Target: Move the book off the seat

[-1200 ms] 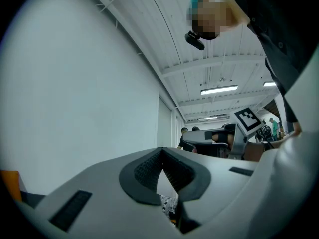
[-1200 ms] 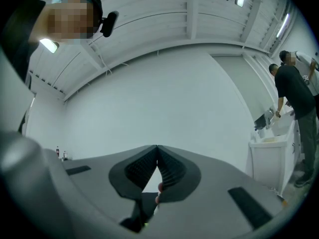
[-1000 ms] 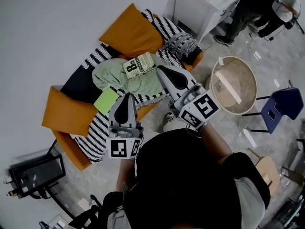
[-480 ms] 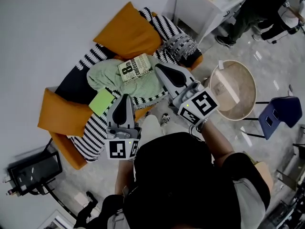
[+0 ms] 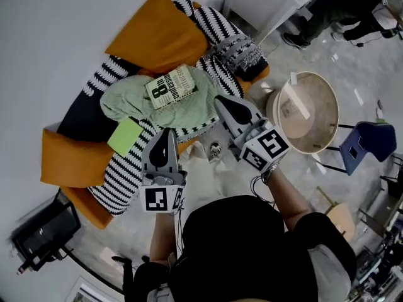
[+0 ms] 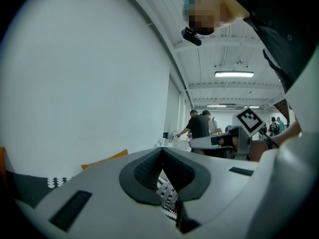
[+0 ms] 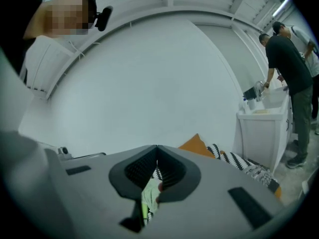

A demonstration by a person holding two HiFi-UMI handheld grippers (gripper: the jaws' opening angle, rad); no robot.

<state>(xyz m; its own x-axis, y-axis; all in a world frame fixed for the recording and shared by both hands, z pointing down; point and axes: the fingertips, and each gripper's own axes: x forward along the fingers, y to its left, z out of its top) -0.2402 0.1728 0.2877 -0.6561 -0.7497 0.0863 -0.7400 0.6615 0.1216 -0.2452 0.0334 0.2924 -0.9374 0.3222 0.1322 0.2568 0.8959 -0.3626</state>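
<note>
The book (image 5: 171,87), pale with a large dark "8" on its cover, lies flat on a light green cloth (image 5: 195,109) spread over the orange seat (image 5: 69,162). My right gripper (image 5: 221,99) is shut and holds nothing. Its tip hangs over the cloth's right edge, right of the book and apart from it. My left gripper (image 5: 167,133) is shut too, with nothing in it, over the seat's front edge below the book. In the left gripper view the jaws (image 6: 160,149) meet at the tip. The right gripper view also shows its jaws (image 7: 157,147) closed, with green cloth (image 7: 148,198) behind.
A black-and-white striped blanket (image 5: 119,181) and orange cushions (image 5: 160,33) cover the seat. A bright green square pad (image 5: 124,136) lies left of the cloth. A round wooden table (image 5: 308,112) and a blue chair (image 5: 368,140) stand to the right. A white cabinet (image 5: 264,5) and people are beyond.
Both grippers have sunk lower in front of the seat and the head view has shifted. The book has not moved on the green cloth. Both stay shut.
</note>
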